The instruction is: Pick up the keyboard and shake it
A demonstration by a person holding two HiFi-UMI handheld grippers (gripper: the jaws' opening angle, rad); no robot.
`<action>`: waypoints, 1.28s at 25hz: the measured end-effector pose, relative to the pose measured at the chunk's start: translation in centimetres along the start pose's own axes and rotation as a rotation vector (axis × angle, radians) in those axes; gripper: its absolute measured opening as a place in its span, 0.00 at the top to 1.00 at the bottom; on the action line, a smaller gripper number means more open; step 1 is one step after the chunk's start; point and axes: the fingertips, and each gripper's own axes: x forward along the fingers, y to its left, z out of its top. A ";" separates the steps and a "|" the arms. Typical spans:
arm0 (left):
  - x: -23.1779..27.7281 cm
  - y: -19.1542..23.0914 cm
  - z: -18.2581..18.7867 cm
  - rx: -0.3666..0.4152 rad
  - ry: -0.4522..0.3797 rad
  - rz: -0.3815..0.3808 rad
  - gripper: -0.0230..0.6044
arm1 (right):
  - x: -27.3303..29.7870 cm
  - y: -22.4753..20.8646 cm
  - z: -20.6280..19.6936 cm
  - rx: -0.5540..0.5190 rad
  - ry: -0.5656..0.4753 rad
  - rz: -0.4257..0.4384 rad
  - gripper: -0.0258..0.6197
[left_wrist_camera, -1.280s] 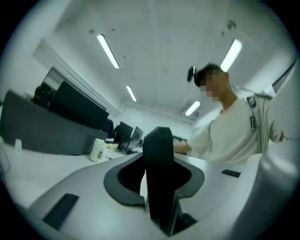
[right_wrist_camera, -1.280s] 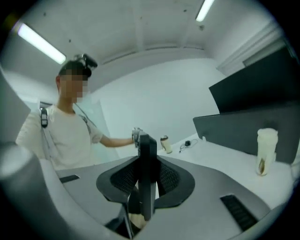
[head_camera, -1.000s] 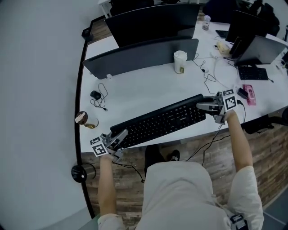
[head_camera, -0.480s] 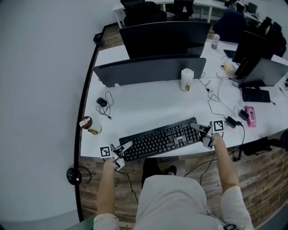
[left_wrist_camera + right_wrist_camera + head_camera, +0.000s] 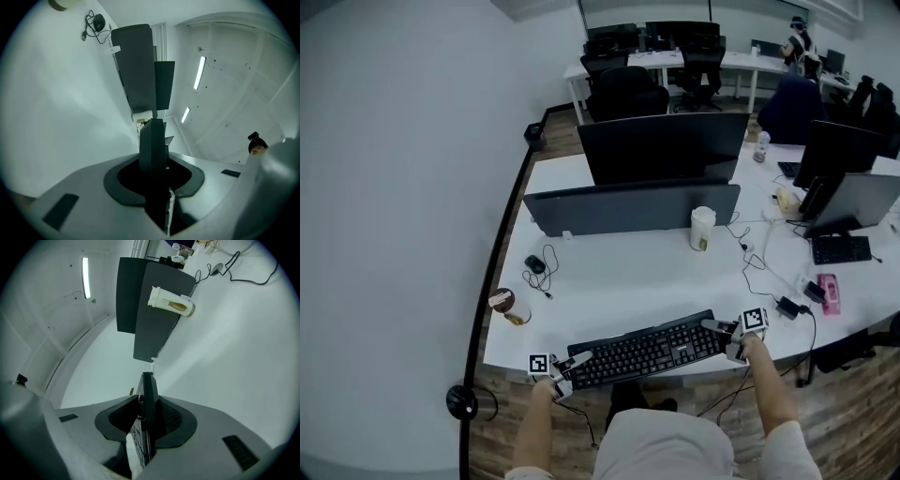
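I've got the black keyboard point(image 5: 647, 349) pinched by both ends, low over the front edge of the white desk point(image 5: 619, 272), and I can't tell if it's touching. My left gripper point(image 5: 572, 364) is clamped narrow on its end. My right gripper point(image 5: 717, 326) has the other end between its pads, though those jaws have just been easing apart. I'd call this mid-shake, so next I need that right grip firm again.
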 end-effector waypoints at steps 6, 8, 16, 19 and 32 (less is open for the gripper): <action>-0.3 -0.6 -0.6 0.039 0.015 -0.020 0.77 | -0.2 0.2 -1.6 -0.007 0.006 0.020 0.76; -0.2 0.1 -0.8 0.052 0.016 -0.007 0.77 | -0.4 -0.1 -1.8 0.008 -0.003 0.007 0.76; 0.9 1.1 -0.6 0.078 0.043 0.019 0.77 | -1.4 -0.2 -1.7 -0.007 -0.035 0.008 0.75; 1.3 1.1 -0.1 0.082 0.064 0.039 0.77 | -1.6 -0.7 -1.5 0.000 -0.058 0.000 0.75; 1.4 -0.2 1.6 0.046 0.084 0.040 0.77 | -0.8 0.0 -0.6 -0.041 -0.064 -0.021 0.75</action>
